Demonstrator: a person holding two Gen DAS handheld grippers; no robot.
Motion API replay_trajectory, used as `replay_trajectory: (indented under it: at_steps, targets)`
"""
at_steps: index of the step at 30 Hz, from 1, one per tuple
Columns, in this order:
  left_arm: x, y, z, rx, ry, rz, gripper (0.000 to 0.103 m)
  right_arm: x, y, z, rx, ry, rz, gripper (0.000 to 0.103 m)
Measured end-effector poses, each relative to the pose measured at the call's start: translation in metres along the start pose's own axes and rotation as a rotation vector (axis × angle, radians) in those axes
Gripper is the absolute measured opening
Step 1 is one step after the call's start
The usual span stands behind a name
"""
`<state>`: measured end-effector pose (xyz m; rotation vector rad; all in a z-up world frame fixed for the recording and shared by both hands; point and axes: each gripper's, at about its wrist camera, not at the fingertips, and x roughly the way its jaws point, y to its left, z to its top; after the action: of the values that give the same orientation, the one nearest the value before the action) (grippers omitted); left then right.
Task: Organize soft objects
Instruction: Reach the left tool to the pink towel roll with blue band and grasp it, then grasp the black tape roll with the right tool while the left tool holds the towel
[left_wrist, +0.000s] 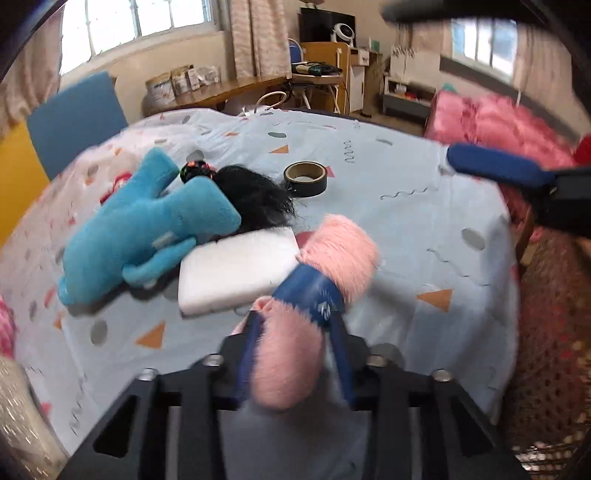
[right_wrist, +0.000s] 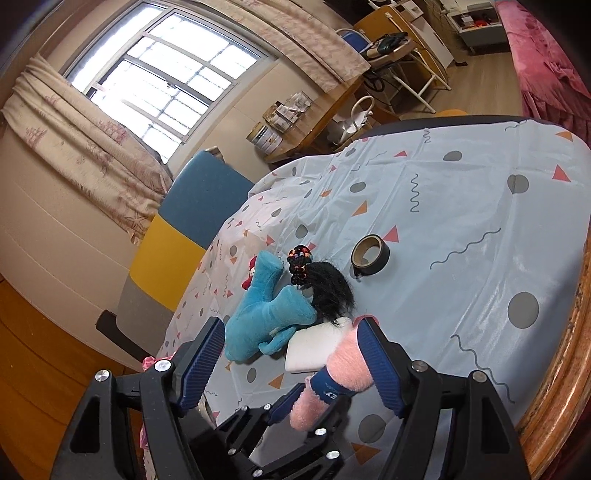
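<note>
A pink furry soft object (left_wrist: 340, 254) with a navy band sits just above the patterned cloth (left_wrist: 424, 229). My left gripper (left_wrist: 295, 328) is shut on it, one blue finger pressing each side of the fur. From the right wrist view, the same pink object (right_wrist: 347, 365) lies between the spread fingers of my right gripper (right_wrist: 291, 365), which is open and not touching it. To the left rest a blue plush toy (left_wrist: 147, 229), a white foam block (left_wrist: 236, 273) and a black tuft of hair (left_wrist: 255, 195) with a beaded tie.
A roll of dark tape (left_wrist: 306, 178) lies on the cloth behind the toys. A blue and yellow chair (right_wrist: 184, 229) stands at the far left edge. A pink bedspread (left_wrist: 498, 122) is at the right, and a wooden rim (right_wrist: 554, 387) borders the near right side.
</note>
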<state>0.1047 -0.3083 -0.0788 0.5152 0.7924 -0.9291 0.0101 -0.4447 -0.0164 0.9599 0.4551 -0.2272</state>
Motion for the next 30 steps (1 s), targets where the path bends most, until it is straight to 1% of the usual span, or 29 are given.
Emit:
replay_trajectory:
  at_steps: [2,4,7,9,10,11,13,14,16,17,19,20,21,23,25,27,29,30]
  targets:
    - [-0.009,0.006,-0.006,-0.042,-0.008,-0.018,0.026,0.001,-0.001,0.000,0.006,0.003,-0.001,0.076]
    - [-0.022,0.015,-0.018,-0.095,-0.008,-0.009,0.026,0.002,-0.002,0.000,0.012,0.013,-0.013,0.076]
    - [-0.043,0.028,-0.046,-0.178,-0.004,0.036,0.026,0.006,-0.003,-0.001,0.023,0.041,-0.028,0.076]
    - [-0.056,0.039,-0.068,-0.244,-0.004,0.085,0.026,0.011,-0.005,-0.001,0.035,0.069,-0.052,0.076]
    - [-0.062,0.044,-0.078,-0.287,-0.003,0.095,0.026,0.013,-0.005,-0.002,0.033,0.080,-0.057,0.076]
    - [-0.068,0.049,-0.086,-0.322,-0.004,0.089,0.026,0.015,-0.005,-0.002,0.031,0.094,-0.066,0.076]
    - [-0.081,0.055,-0.105,-0.357,-0.014,0.105,0.026,0.020,-0.004,-0.002,0.026,0.124,-0.105,0.076]
    - [-0.085,0.058,-0.113,-0.365,-0.013,0.118,0.026,0.025,-0.003,0.000,0.020,0.145,-0.128,0.076]
    - [-0.094,0.061,-0.124,-0.376,-0.015,0.119,0.026,0.035,0.000,0.006,-0.003,0.183,-0.178,0.076]
    - [-0.099,0.062,-0.130,-0.376,-0.014,0.122,0.026,0.041,0.001,0.012,-0.020,0.191,-0.205,0.076]
    - [-0.104,0.063,-0.138,-0.371,-0.016,0.120,0.027,0.055,0.007,0.028,-0.084,0.178,-0.275,0.076]
    - [-0.108,0.063,-0.143,-0.379,-0.019,0.119,0.027,0.066,0.010,0.039,-0.131,0.157,-0.331,0.076]
    - [-0.110,0.065,-0.146,-0.388,-0.021,0.114,0.028,0.077,0.011,0.047,-0.166,0.157,-0.376,0.076]
    - [-0.112,0.068,-0.149,-0.401,-0.024,0.103,0.031,0.108,0.009,0.061,-0.238,0.188,-0.482,0.076]
    - [-0.113,0.070,-0.150,-0.417,-0.021,0.094,0.036,0.133,0.004,0.071,-0.283,0.211,-0.559,0.076]
    - [-0.111,0.072,-0.150,-0.428,-0.016,0.092,0.038,0.157,-0.004,0.075,-0.299,0.230,-0.613,0.076]
    - [-0.110,0.074,-0.150,-0.438,-0.010,0.082,0.042,0.172,-0.011,0.075,-0.305,0.226,-0.635,0.073]
    - [-0.109,0.074,-0.151,-0.439,-0.009,0.080,0.047,0.178,-0.017,0.074,-0.301,0.228,-0.651,0.073]
